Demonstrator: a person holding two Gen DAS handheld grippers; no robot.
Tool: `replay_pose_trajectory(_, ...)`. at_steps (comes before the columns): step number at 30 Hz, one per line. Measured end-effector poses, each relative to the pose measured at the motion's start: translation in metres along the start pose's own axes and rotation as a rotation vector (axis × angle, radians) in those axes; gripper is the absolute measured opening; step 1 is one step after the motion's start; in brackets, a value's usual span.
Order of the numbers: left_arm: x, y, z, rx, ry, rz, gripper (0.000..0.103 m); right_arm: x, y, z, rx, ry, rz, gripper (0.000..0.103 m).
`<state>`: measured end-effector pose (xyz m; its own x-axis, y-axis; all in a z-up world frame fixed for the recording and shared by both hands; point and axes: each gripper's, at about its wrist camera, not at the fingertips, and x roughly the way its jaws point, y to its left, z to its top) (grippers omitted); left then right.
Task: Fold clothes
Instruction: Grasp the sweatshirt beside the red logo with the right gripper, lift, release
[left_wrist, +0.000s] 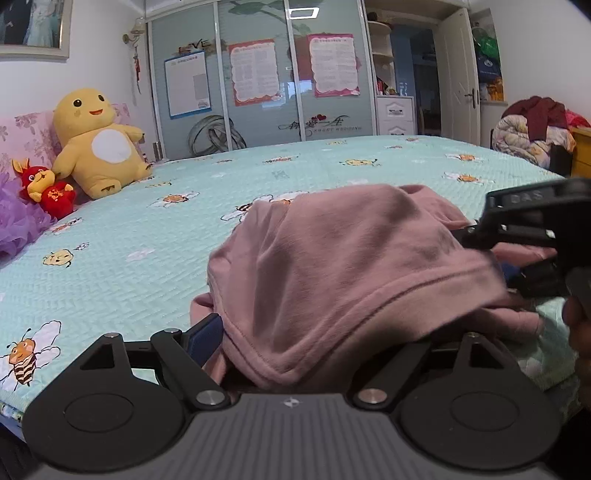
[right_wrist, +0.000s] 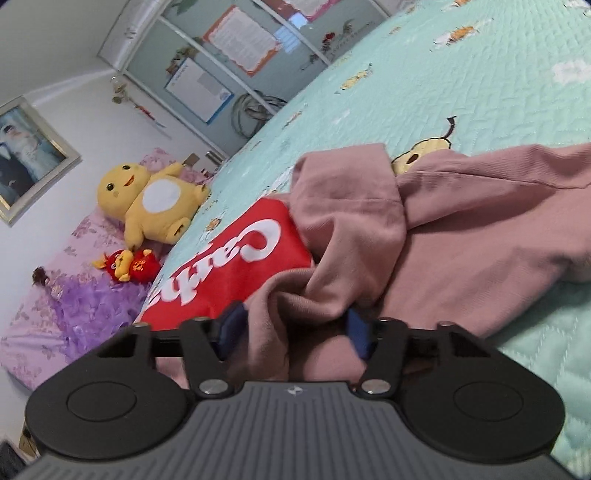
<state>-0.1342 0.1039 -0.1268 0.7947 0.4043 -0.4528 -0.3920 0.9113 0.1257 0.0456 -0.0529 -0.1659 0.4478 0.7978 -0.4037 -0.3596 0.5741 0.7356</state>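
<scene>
Garment (left_wrist: 351, 266) bunched on bed (left_wrist: 147, 229) | left gripper (left_wrist: 325, 343) spread wide, cloth draped between | right gripper (right_wrist: 291, 328) pinching fold, nearer hem

Dusty-pink garment (left_wrist: 351, 266), red white-lettered panel (right_wrist: 236, 266), mint bee-patterned bedspread (left_wrist: 129, 236), yellow plush (left_wrist: 98, 144).
</scene>
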Motion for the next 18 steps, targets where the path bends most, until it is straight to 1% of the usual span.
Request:
replay_pose_trajectory(1, 0.001, -0.001, 0.000, 0.006, 0.002, -0.001, 0.086, 0.003, -0.002, 0.003, 0.017, 0.007, 0.007, 0.030)
replay_pose_trajectory(2, 0.002, -0.002, -0.001, 0.012, 0.004, -0.001, 0.086, 0.005, -0.005, 0.006, 0.035, 0.014, 0.016, 0.025)
replay_pose_trajectory(4, 0.004, -0.004, -0.002, 0.025, 0.008, 0.002, 0.086, 0.006, -0.007, 0.012, 0.049, 0.009, 0.031, 0.012)
replay_pose_trajectory(7, 0.006, -0.007, -0.003, 0.038, 0.012, 0.007, 0.086, -0.007, -0.006, 0.018, 0.050, -0.054, 0.075, 0.010)
replay_pose_trajectory(9, 0.007, -0.008, -0.003, 0.041, 0.012, 0.008, 0.087, -0.023, -0.003, 0.023, 0.038, -0.121, 0.118, 0.010)
replay_pose_trajectory(10, 0.007, -0.008, -0.004, 0.043, 0.012, 0.006, 0.088, -0.033, 0.000, 0.026, 0.016, -0.164, 0.126, 0.009)
replay_pose_trajectory(12, 0.008, -0.009, -0.004, 0.050, 0.009, 0.005, 0.090, -0.055, 0.005, 0.030, -0.037, -0.256, 0.128, 0.009)
replay_pose_trajectory(14, 0.009, -0.010, -0.005, 0.058, 0.007, 0.007, 0.091, -0.066, 0.006, 0.032, -0.066, -0.310, 0.090, 0.009)
replay_pose_trajectory(16, 0.012, -0.011, -0.006, 0.063, 0.012, 0.012, 0.091, -0.064, 0.000, 0.032, -0.045, -0.302, 0.054, 0.009)
replay_pose_trajectory(18, 0.014, -0.012, -0.006, 0.060, 0.019, 0.014, 0.091, -0.055, -0.007, 0.032, 0.002, -0.255, 0.035, 0.010)
